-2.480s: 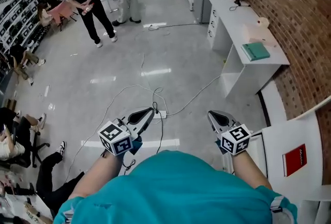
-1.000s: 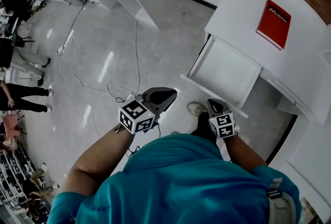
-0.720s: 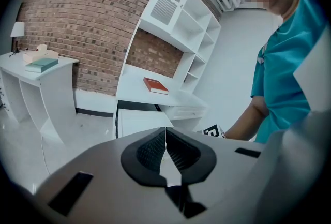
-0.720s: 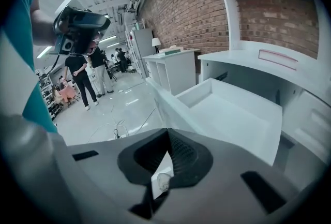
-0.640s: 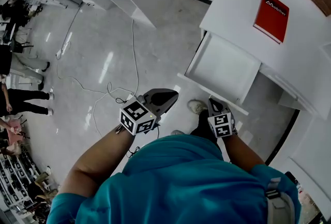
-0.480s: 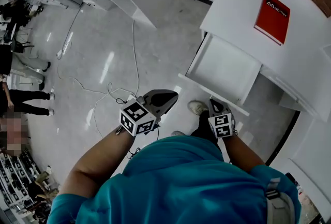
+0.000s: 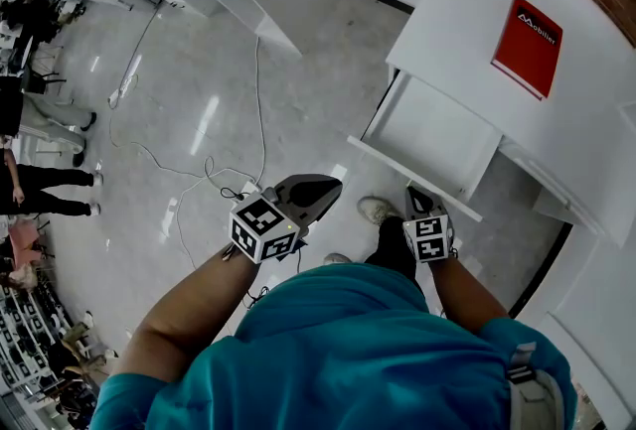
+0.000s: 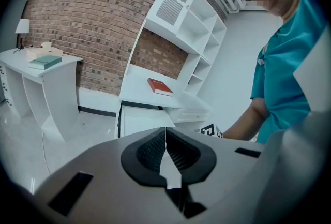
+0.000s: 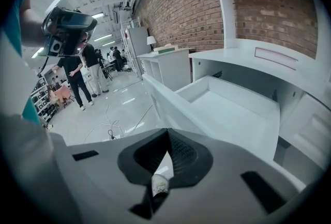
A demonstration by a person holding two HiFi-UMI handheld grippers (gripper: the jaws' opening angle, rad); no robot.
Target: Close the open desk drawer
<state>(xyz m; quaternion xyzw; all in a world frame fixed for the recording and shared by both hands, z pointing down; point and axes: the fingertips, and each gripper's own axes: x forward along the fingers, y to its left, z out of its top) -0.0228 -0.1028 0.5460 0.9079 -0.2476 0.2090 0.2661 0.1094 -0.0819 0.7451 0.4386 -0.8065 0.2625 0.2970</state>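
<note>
By my reading, none of the closing had been done. The drawer (image 7: 434, 132) stood pulled well out of the white desk (image 7: 467, 6), with its bare inside open to the head view and its front panel turned toward me. A red book (image 7: 528, 31) lay on the desktop above, well apart from the drawer. All of the work was left: getting a gripper against that front panel and pushing the drawer fully home.

I had both grippers held low in front of the body with the forearms bent. The left gripper (image 7: 333, 186) angled toward the near-left corner of the drawer but hung clear of it over the floor. In the left gripper view its jaws (image 8: 165, 135) were pressed together with nothing between them, and the drawer (image 8: 138, 120) sat well beyond them under the desktop.

The right gripper (image 7: 413, 194) was closer, pointing at the front panel. From above, its tip seemed to meet the panel's edge, but I could not tell whether it touched. In the right gripper view the panel ran across just ahead of the closed, empty jaws (image 9: 168, 137), with the open tray (image 9: 230, 109) beyond, so I judged that a small gap was left. A shoe (image 7: 376, 210) stood on the floor between the two grippers
</note>
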